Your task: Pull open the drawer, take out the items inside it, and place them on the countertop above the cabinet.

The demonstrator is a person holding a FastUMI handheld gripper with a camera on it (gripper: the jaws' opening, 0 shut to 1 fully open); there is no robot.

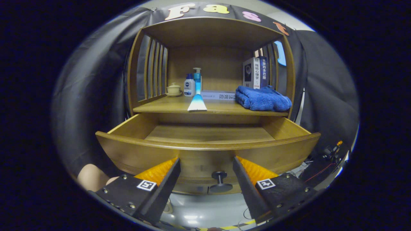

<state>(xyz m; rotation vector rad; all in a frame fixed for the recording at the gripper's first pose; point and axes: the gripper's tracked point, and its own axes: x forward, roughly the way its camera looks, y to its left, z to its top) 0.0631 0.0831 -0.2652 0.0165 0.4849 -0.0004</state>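
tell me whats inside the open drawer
The drawer shows only bare wooden floor; its front panel hides the nearest strip. The open gripper flanks the knob.

The gripper (207, 163) is level, its fingers spread wide, holding nothing.

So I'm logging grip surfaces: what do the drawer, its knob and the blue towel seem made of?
Drawer: looks like wood or veneer, satin brown, faint grain.
Knob: dark, smooth, likely metal or plastic.
Blue towel: plush, fluffy cloth, folded.
Gripper: open, fingers flanking the knob.
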